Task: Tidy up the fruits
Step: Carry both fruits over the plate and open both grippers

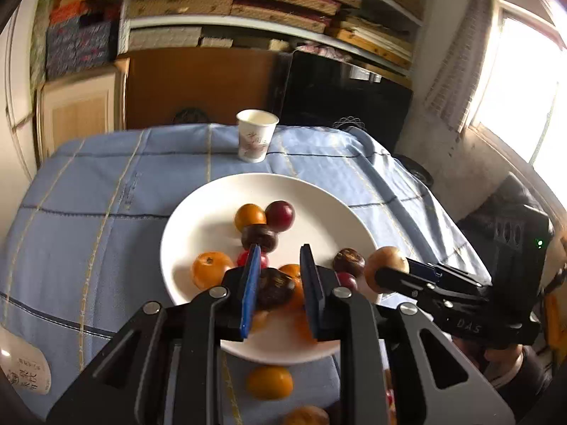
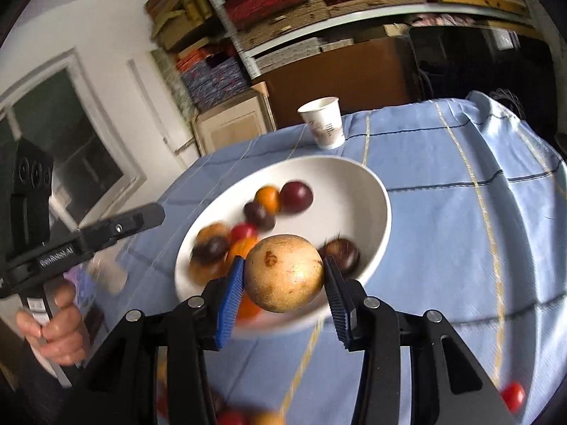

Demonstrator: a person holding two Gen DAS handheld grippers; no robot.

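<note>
The left gripper (image 1: 279,249) was on the left, squeezed narrow with nothing in it. A dark fruit (image 1: 274,288) looked like it sat between the jaws, but it lay in the white plate (image 1: 184,226) below. The right wrist view showed that gripper from the side, and its tip was bare.

In the middle, the plate held the small fruits. One orange fruit (image 1: 269,382) was left on the blue cloth (image 1: 106,194).

On the right, the right gripper (image 2: 283,260) held the round tan fruit (image 2: 283,272) tight. The plate lay just ahead and under it. Only the left view showed the tan fruit hanging right at the plate's edge, so I think it needed to go a bit farther in.
</note>
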